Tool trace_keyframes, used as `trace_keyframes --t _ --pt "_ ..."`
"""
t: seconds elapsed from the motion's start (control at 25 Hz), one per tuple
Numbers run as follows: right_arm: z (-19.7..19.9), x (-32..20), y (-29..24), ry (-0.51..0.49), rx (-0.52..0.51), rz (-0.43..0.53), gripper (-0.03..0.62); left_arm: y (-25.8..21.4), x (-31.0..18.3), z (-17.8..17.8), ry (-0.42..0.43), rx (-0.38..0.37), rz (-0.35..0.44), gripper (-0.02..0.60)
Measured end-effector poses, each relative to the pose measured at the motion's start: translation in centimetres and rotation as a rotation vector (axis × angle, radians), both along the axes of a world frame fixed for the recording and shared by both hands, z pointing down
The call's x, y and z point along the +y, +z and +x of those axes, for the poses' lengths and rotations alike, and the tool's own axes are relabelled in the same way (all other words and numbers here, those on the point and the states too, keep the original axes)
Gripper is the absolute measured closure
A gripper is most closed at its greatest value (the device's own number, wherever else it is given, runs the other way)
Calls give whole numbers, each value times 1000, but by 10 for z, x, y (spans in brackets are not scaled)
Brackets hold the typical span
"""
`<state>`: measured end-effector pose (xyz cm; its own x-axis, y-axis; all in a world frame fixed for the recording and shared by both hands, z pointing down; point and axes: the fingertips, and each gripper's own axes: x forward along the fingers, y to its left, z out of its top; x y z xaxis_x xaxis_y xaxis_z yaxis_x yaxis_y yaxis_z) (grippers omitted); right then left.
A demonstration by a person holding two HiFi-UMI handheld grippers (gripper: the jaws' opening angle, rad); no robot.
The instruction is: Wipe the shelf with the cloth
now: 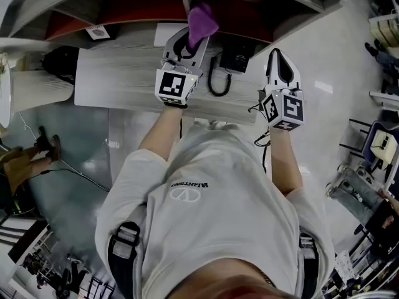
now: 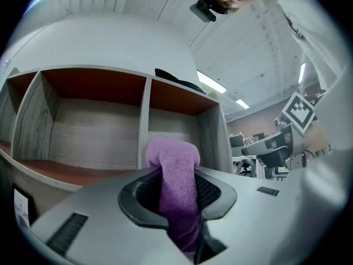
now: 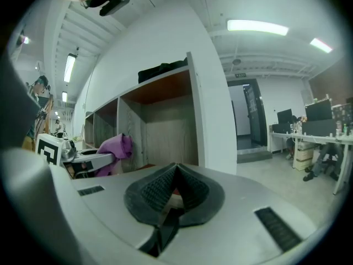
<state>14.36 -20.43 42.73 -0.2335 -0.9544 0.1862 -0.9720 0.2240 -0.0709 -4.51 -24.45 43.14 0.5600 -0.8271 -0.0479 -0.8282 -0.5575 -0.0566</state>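
A purple cloth (image 1: 201, 22) (image 2: 175, 186) is clamped in my left gripper (image 1: 189, 41) (image 2: 177, 195), bunched and sticking out past the fingertips. The gripper holds it in front of the wooden shelf (image 2: 94, 142), near the upright divider (image 2: 144, 123) between two compartments with reddish-brown tops. The cloth is short of the shelf surface. My right gripper (image 1: 280, 67) (image 3: 172, 195) hangs to the right with its jaws pressed together and nothing between them. From the right gripper view the cloth (image 3: 114, 148) and the left gripper show at the left, before the shelf's end compartment (image 3: 165, 131).
A pale wood desk surface (image 1: 124, 83) runs below the shelf, with a black cable (image 1: 217, 80) and a black device (image 1: 235, 53) on it. A dark bag (image 3: 160, 70) lies on the shelf top. Office desks and chairs (image 3: 314, 142) stand far right.
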Motion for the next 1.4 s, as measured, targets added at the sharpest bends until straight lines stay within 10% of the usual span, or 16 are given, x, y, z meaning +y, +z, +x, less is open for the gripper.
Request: trace_keyframes --t 1.4 --pt "76 53 -77 174 23 142 593 -116 39 -80 -31 10 137 479"
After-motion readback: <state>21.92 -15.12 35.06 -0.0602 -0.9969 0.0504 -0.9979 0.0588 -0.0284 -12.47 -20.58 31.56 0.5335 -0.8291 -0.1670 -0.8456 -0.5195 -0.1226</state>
